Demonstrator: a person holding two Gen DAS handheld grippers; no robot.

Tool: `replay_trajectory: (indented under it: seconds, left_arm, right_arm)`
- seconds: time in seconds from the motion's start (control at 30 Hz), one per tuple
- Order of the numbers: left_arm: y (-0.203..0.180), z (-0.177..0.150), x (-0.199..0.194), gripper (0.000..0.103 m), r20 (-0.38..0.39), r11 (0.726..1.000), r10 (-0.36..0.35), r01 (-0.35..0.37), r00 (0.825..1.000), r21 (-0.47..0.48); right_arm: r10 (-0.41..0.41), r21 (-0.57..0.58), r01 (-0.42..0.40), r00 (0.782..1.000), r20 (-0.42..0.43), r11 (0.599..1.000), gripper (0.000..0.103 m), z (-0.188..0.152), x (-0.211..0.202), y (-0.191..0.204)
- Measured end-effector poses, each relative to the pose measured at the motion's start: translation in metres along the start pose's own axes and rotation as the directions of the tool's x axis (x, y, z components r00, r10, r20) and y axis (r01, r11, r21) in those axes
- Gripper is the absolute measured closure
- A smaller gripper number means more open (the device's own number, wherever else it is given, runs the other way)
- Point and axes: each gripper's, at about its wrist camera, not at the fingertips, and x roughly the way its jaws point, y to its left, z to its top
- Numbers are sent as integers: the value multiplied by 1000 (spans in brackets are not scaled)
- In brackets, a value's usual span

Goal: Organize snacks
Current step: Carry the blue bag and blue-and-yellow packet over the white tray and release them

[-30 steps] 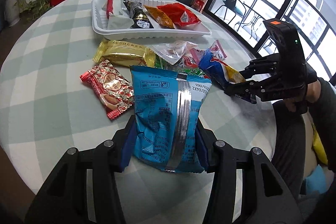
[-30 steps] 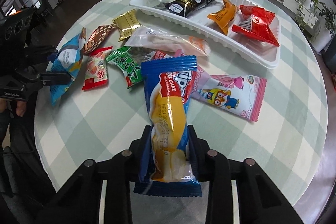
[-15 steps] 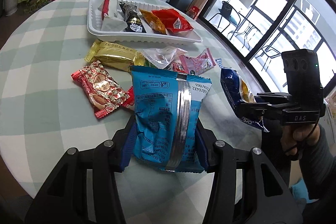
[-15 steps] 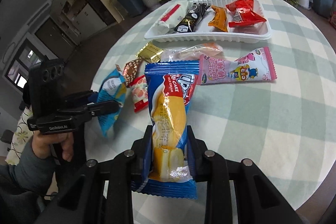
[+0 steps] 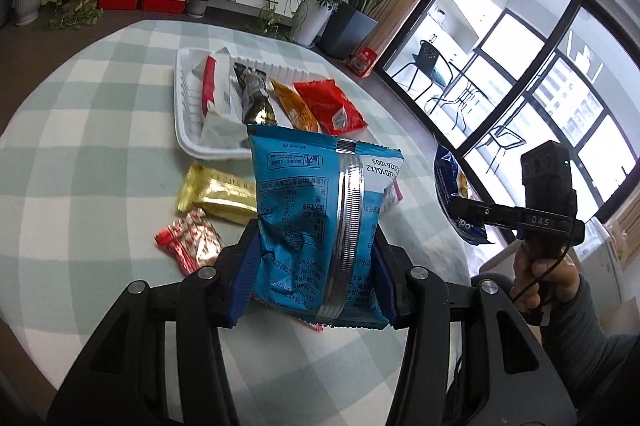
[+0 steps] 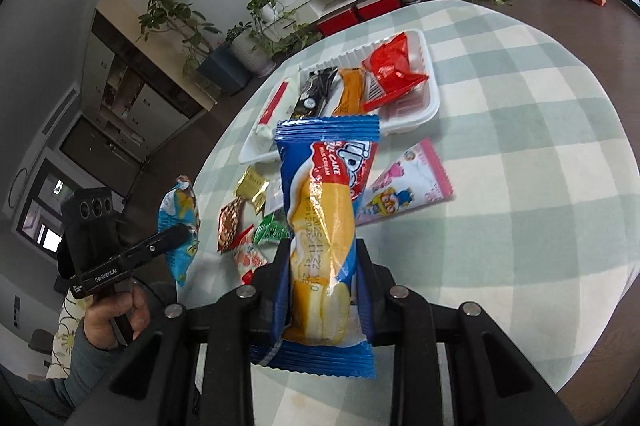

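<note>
Above the table, each tongs grips one snack packet.

A tray sits on the far part of the tabletop with several packets lying side by side in it. Nearer than the tray, loose packets lie in a cluster on the tabletop: a bar wrapper just before the tray's near edge and a small packet just before that. In the right wrist view a flat packet lies to the right of this cluster, before the tray
</note>
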Motion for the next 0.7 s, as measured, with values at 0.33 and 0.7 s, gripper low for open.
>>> replay_trajectory:
  seconds: [0.33, 0.7]
  left_arm:
    - [14, 90, -2, 56, 73, 999, 42, -43, 996, 19]
    - [12, 184, 45, 56, 1, 998, -8, 8, 1000, 69]
  right_arm:
    - [-33, -20, 35, 996, 87, 999, 72, 83, -6, 4]
    - [51, -76, -46, 997, 64, 996, 72, 165, 36, 33]
